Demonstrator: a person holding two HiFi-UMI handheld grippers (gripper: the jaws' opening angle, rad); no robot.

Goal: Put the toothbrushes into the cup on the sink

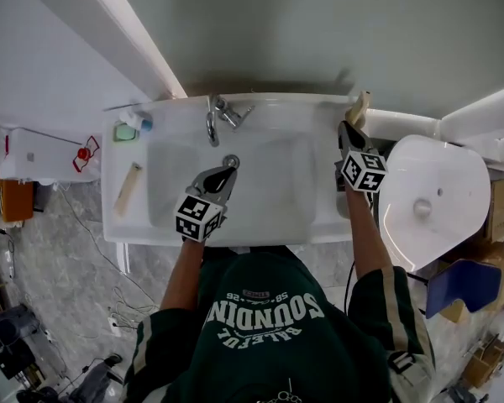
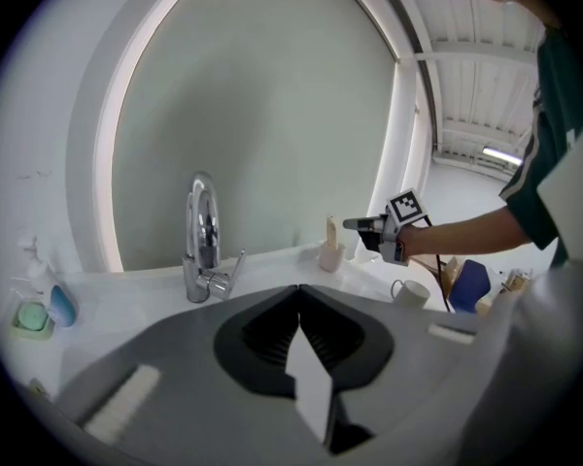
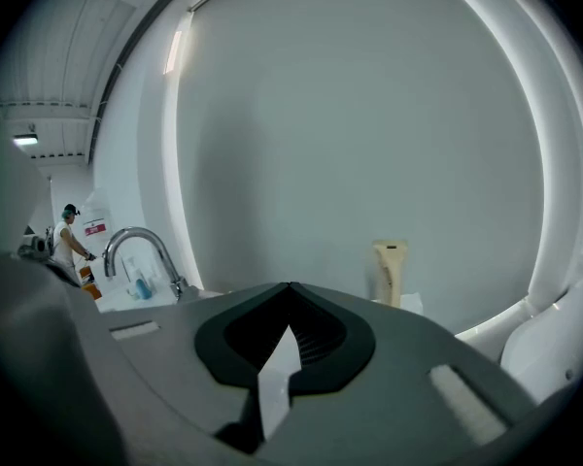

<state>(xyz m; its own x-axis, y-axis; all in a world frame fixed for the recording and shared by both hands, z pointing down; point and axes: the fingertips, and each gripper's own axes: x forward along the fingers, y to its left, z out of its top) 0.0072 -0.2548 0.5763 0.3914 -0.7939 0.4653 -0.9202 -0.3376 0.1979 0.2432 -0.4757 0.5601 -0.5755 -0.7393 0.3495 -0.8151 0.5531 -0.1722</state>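
Note:
A beige toothbrush [image 1: 128, 188] lies on the sink's left ledge. At the sink's [image 1: 319, 229] back right corner stands a small beige cup [image 2: 328, 257] with a beige toothbrush [image 2: 331, 229] upright in it; the right gripper view shows this brush [image 3: 390, 272] just ahead. My right gripper [image 1: 343, 127] hovers close in front of the cup, shut and empty [image 3: 290, 284]. Over the basin near the drain, my left gripper [image 1: 229, 172] is also shut with nothing in it [image 2: 297, 287]. From the left gripper view the right gripper [image 2: 355, 224] points at the cup.
A chrome faucet [image 1: 221, 114] stands at the back centre. A green soap dish [image 1: 124, 131] and a blue item [image 1: 144, 124] sit at the back left. A white mug [image 2: 408, 292] rests on the right ledge. A white toilet [image 1: 428, 200] is right of the sink.

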